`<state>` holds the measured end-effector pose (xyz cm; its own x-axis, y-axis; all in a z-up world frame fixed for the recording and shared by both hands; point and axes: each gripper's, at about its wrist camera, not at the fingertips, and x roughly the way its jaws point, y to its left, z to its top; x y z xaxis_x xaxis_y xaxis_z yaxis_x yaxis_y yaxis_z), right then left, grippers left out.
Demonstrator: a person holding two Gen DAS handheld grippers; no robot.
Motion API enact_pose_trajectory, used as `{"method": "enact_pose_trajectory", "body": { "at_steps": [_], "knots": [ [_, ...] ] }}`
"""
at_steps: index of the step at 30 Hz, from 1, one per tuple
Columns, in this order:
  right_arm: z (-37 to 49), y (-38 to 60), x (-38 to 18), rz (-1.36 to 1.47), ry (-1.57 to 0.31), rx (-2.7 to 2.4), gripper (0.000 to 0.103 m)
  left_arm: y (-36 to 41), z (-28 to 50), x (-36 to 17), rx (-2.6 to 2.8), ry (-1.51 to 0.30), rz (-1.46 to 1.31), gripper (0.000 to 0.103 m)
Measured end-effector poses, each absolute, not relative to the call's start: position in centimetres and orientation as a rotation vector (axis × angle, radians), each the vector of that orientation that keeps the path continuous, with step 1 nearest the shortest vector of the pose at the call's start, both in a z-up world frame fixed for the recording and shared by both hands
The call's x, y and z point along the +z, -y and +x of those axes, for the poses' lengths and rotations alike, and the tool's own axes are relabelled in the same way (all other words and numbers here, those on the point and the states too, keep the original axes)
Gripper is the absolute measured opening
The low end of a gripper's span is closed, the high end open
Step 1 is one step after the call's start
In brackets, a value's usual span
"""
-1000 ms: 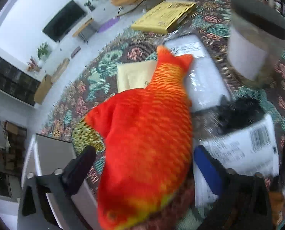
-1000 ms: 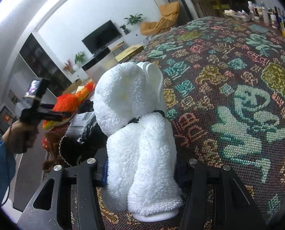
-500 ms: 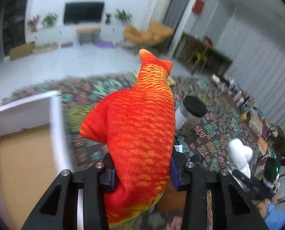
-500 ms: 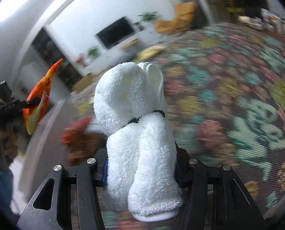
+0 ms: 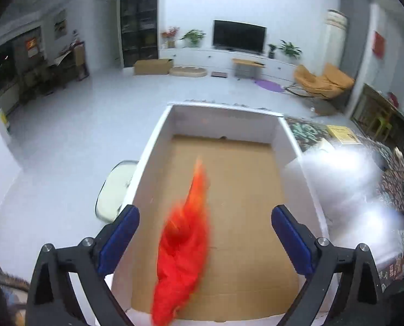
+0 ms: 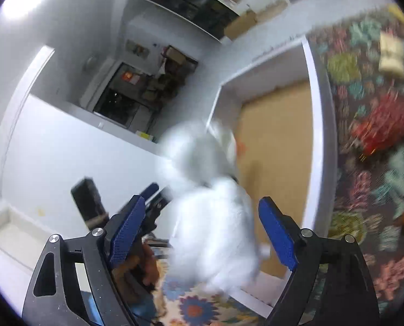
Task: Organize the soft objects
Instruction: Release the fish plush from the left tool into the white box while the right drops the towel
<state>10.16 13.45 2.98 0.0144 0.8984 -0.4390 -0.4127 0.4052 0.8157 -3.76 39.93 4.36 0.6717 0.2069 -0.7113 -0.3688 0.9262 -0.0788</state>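
An orange plush fish (image 5: 185, 247), blurred, falls between the wide jaws of my left gripper (image 5: 204, 231) over a white box with a brown cardboard floor (image 5: 240, 190). The jaws are opening and neither pad touches the fish. In the right wrist view a white fluffy plush toy (image 6: 213, 212), also blurred, drops between the jaws of my right gripper (image 6: 199, 231), which are opening too, just at the near corner of the box (image 6: 319, 125). The same white toy (image 5: 346, 179) shows as a blur at the box's right side in the left wrist view.
The box stands at the edge of a table with a patterned cloth (image 6: 376, 141). A red-brown soft object (image 6: 384, 122) and a pale yellow item (image 6: 392, 54) lie on it. The other gripper (image 6: 153, 203) and a hand show lower left. A stool (image 5: 115, 187) stands beside the box.
Both grippers swung from the table over to the white box and went from shut to open. The orange fish and the white toy left the pads and now fall.
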Motion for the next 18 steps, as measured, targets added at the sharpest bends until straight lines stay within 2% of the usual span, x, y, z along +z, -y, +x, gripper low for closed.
{"method": "enact_pose_trajectory", "body": {
  "at_steps": [3, 6, 12, 15, 18],
  "knots": [
    [10.5, -11.1, 1.8, 0.542, -1.106, 1.054, 0.088, -39.8, -4.3, 3.7, 0.314, -0.752, -0.276, 0.097],
    [10.2, -6.9, 1.1, 0.413, -1.006, 0.939, 0.088, -38.3, -3.8, 3.3, 0.267, -0.731, -0.296, 0.097],
    [7.9, 8.1, -4.7, 0.263, -0.848, 0.519, 0.088, -27.3, -3.1, 3.8, -0.015, -0.69, -0.225, 0.097],
    [7.9, 12.6, -8.4, 0.092, -0.908, 0.321, 0.088, -19.3, -2.4, 3.5, -0.198, -0.693, -0.157, 0.097],
    [8.9, 11.7, -10.7, -0.076, -0.998, 0.359, 0.088, -13.8, -2.0, 2.1, -0.309, -0.734, -0.123, 0.097]
  ]
}}
